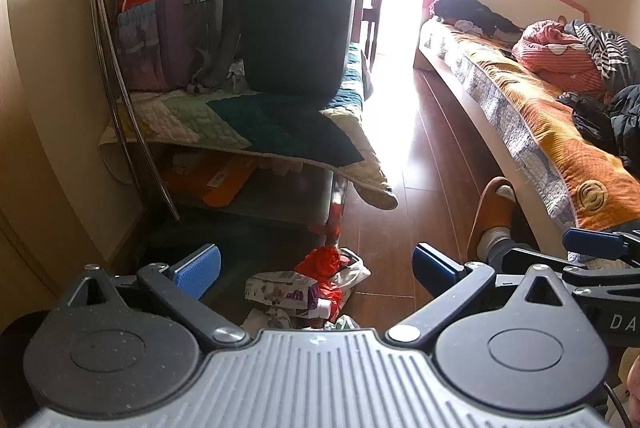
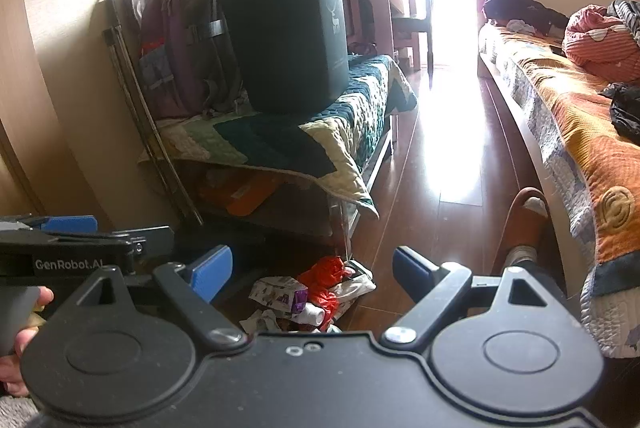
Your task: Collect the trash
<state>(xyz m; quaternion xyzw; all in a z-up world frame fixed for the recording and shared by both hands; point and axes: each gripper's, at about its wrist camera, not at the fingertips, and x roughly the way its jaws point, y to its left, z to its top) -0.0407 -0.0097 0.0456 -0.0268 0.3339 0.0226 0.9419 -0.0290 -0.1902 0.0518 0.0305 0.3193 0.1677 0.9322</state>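
Observation:
A pile of trash (image 1: 308,288) lies on the wooden floor by the bench leg: red crumpled wrapper, printed purple-and-white packet, white plastic bag. It also shows in the right wrist view (image 2: 312,292). My left gripper (image 1: 316,268) is open and empty, above the pile with the trash between its blue pads. My right gripper (image 2: 312,272) is open and empty, also just above the pile. The right gripper appears at the right edge of the left wrist view (image 1: 592,248). A dark bin (image 1: 296,16) stands on the bench, also seen in the right wrist view (image 2: 288,36).
A quilt-covered bench (image 1: 256,124) holds a purple backpack (image 1: 168,0). Metal poles (image 1: 120,88) lean on the wall. A bed (image 1: 552,116) with clothes runs along the right. A foot in a slipper (image 1: 494,220) stands by the bed. An orange board (image 1: 228,184) lies under the bench.

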